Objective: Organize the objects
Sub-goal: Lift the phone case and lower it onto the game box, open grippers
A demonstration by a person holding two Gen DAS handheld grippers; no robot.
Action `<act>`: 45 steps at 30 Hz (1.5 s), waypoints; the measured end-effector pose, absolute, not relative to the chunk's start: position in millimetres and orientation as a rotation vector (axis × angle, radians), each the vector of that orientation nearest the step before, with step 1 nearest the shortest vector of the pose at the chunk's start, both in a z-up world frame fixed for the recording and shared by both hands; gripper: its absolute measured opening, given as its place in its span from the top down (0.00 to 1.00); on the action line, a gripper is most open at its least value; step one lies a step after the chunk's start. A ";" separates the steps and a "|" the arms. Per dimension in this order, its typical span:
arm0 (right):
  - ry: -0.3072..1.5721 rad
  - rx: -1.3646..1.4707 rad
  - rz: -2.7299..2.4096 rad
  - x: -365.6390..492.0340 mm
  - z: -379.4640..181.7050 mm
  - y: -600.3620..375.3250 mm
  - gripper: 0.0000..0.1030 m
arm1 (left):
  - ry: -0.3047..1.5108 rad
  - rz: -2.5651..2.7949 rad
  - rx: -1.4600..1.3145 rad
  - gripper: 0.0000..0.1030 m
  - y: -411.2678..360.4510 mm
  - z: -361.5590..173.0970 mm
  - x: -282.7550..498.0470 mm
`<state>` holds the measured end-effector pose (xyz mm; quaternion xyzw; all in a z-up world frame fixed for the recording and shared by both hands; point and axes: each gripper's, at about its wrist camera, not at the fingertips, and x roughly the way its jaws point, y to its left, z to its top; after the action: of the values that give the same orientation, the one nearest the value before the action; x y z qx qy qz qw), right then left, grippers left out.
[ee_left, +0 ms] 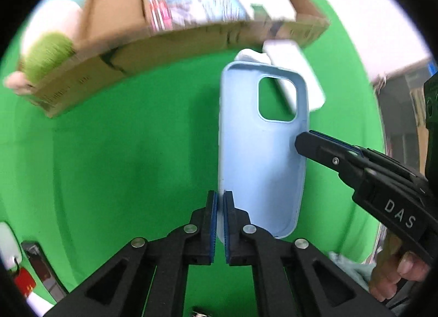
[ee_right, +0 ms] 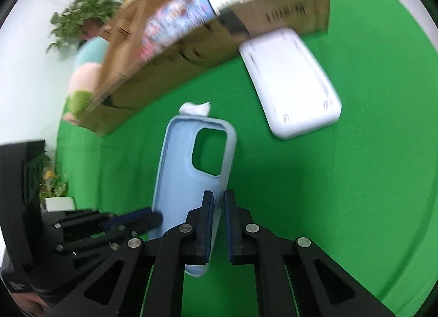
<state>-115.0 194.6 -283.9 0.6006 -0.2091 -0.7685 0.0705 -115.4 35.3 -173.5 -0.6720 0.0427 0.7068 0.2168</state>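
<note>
A light blue phone case (ee_left: pixel 260 152) lies inside-up on the green cloth, its camera cutout at the far end. My left gripper (ee_left: pixel 220 199) is shut on the case's near left rim, the rim wall pinched between the blue pads. My right gripper (ee_left: pixel 301 141) comes in from the right and is shut on the case's right rim. In the right wrist view the same case (ee_right: pixel 189 180) runs away from me, with my right gripper (ee_right: pixel 219 199) clamped on its right edge. There my left gripper (ee_right: pixel 156 217) grips the lower left edge.
A cardboard box (ee_right: pixel 191 51) holding printed packages and white items stands at the back. A white flat slab (ee_right: pixel 290 81) lies right of the case. A crumpled white bit (ee_right: pixel 195 109) sits at the case's far end. Plush toys (ee_left: pixel 52 43) lean at the box's left end.
</note>
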 end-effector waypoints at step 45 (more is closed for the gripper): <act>-0.349 1.391 -2.572 -317.6 -193.5 223.9 0.01 | -0.052 2.484 -1.487 0.21 8.8 -106.5 -266.6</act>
<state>-317.6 223.9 -193.5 0.4700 -0.1179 -0.8692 0.0984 -266.6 8.8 -106.5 -0.5097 -0.0177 0.8514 0.1227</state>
